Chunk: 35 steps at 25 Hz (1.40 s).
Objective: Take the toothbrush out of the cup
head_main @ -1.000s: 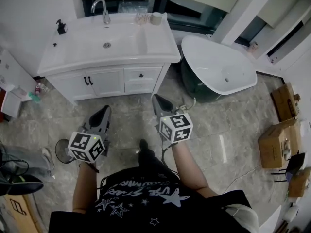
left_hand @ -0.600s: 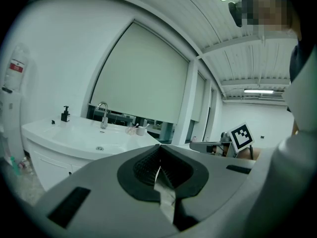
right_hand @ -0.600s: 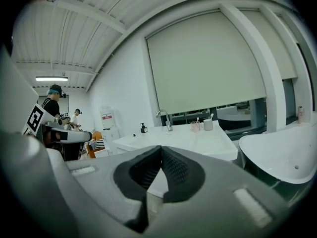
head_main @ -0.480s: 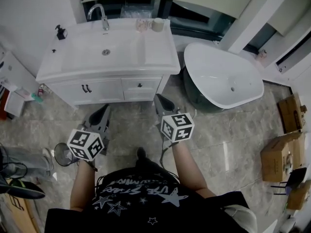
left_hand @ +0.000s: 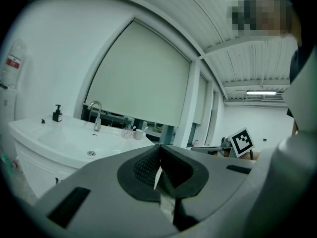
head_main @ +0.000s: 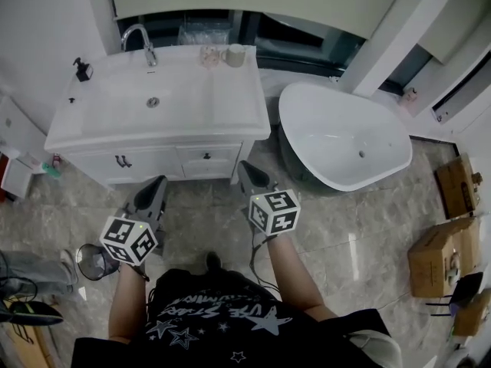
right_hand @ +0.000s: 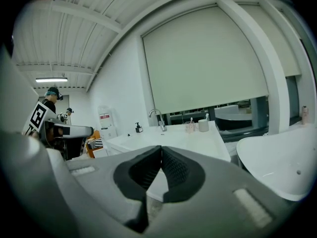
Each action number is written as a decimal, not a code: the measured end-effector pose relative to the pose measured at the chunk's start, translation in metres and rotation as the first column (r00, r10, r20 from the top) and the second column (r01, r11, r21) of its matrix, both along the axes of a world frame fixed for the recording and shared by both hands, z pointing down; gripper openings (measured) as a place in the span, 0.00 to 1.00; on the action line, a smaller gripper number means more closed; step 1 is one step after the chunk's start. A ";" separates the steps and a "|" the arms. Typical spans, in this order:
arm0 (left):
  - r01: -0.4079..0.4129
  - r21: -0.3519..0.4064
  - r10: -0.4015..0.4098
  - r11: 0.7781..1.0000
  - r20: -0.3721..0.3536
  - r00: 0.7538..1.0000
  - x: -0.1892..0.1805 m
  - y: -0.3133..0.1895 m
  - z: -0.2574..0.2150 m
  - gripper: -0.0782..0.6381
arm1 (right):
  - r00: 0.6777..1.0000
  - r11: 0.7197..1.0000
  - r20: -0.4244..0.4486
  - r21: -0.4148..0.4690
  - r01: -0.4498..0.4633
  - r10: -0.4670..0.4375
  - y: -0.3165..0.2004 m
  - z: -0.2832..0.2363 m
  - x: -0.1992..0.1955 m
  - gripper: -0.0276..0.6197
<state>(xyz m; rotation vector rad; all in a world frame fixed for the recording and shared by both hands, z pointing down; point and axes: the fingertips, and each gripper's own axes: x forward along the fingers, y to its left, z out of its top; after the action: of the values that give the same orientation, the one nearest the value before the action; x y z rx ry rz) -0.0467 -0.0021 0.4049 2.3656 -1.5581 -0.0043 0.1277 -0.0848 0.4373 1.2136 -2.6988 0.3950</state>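
Note:
Two cups stand at the back right of the white vanity top (head_main: 238,106): a clear pinkish cup (head_main: 209,55) and a white cup (head_main: 235,54). In the right gripper view each of them, the clear cup (right_hand: 190,127) and the white cup (right_hand: 203,125), holds a toothbrush. The left gripper view shows them small as the clear cup (left_hand: 128,132) and the white cup (left_hand: 139,133). My left gripper (head_main: 153,191) and right gripper (head_main: 247,172) hang over the floor in front of the vanity, far from the cups. Both are shut and hold nothing.
A chrome faucet (head_main: 140,39) and a black soap dispenser (head_main: 80,69) stand by the basin. A white bathtub (head_main: 345,136) lies to the right. A wire bin (head_main: 93,261) sits at floor left, cardboard boxes (head_main: 433,255) at right. Another person (right_hand: 51,96) stands far left in the right gripper view.
The vanity sits lower and further left in the head view than a second ago, the bathtub lower. Both grippers stay shut, held out in front of the body.

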 end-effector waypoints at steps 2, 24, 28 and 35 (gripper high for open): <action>0.002 -0.005 -0.002 1.000 0.004 1.000 0.001 -0.007 0.000 0.12 | 1.000 1.000 -0.006 -0.003 0.003 -0.003 -0.006 0.002 0.003 0.04; -0.059 -0.040 0.058 0.997 -0.026 0.998 -0.063 -0.139 0.026 0.12 | 0.994 0.996 -0.070 -0.024 -0.082 0.080 -0.124 0.015 -0.043 0.04; -0.077 -0.043 0.076 0.996 -0.039 0.996 -0.081 -0.176 0.027 0.12 | 0.991 0.994 -0.077 -0.021 -0.111 0.109 -0.157 0.012 -0.058 0.04; -0.113 -0.038 0.110 0.993 -0.055 0.992 -0.108 -0.223 0.026 0.12 | 0.985 0.989 -0.095 -0.008 -0.144 0.143 -0.197 0.005 -0.086 0.04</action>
<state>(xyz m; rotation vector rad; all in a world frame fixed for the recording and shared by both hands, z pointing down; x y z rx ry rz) -0.1543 -0.2251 0.4310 2.3974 -1.3872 -0.0096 0.0421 -0.2818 0.4422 1.3912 -2.5336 0.3661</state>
